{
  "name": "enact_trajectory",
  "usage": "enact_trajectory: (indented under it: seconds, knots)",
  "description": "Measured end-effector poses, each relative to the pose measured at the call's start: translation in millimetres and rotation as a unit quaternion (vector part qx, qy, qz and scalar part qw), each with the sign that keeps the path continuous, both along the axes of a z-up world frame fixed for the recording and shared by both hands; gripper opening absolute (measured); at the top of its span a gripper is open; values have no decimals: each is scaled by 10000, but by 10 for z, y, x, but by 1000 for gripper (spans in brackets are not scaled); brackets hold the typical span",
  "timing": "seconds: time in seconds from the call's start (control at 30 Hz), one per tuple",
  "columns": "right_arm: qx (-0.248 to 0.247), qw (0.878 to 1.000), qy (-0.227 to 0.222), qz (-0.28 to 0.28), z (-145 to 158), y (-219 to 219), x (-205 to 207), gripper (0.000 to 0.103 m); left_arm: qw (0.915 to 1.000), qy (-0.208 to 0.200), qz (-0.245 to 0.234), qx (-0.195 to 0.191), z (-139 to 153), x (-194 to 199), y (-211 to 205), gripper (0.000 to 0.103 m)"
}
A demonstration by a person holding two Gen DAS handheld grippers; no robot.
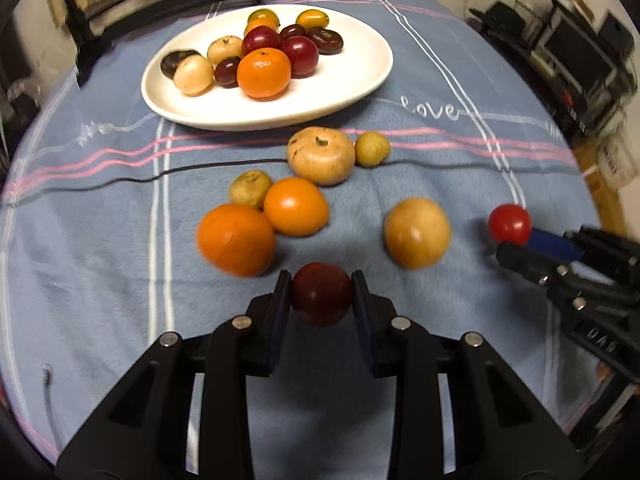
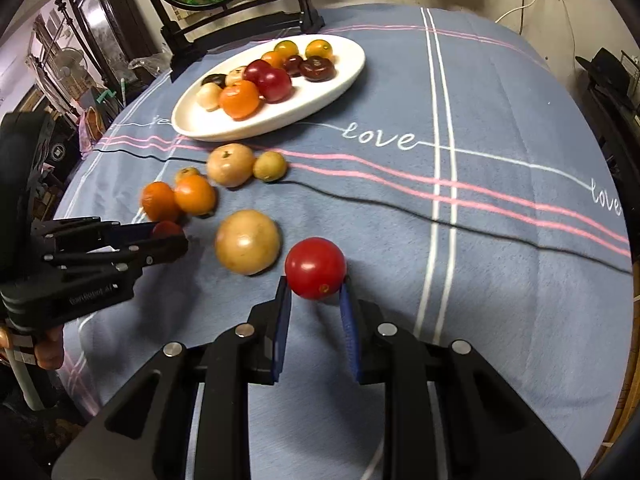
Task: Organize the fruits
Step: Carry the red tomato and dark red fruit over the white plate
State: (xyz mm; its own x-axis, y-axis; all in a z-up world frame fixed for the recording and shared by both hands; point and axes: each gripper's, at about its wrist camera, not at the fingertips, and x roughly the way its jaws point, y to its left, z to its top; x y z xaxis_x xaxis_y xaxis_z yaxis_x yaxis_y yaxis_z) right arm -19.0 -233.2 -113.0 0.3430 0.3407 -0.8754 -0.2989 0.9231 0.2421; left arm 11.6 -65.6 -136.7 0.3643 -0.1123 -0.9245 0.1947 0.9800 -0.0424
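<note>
My left gripper (image 1: 321,280) is shut on a dark red plum (image 1: 321,300), its blue pads pressing both sides just above the blue cloth. The right gripper (image 2: 314,285) is shut on a bright red tomato (image 2: 315,268), which also shows at the right of the left wrist view as the tomato (image 1: 509,224). A white oval plate (image 1: 360,92) at the back holds several plums, oranges and pale fruits. Between plate and grippers lie two oranges (image 1: 236,240), two tan round fruits (image 1: 417,233) and two small yellowish ones (image 1: 372,149).
A thin black cable (image 2: 400,208) runs across the striped cloth between the plate and the loose fruits. A dark wooden stand (image 2: 188,48) rises behind the plate. The round table's edge (image 2: 628,280) curves off at the right, with shelves and clutter beyond.
</note>
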Motion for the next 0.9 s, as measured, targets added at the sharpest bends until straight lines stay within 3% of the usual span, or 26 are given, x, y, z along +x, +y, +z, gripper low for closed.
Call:
enact_trajectory:
  seconds: [0.07, 0.37, 0.9]
  knots:
    - [58, 10000, 17, 25, 3, 49, -100, 24, 9999, -50, -110, 115, 11, -106, 13, 31]
    - [207, 9998, 35, 55, 23, 264, -455, 24, 10000, -13, -21, -63, 50, -262, 300, 31]
    - [230, 9939, -1080, 67, 852, 465, -238, 24, 9952, -901, 38, -393, 809, -67, 526, 31]
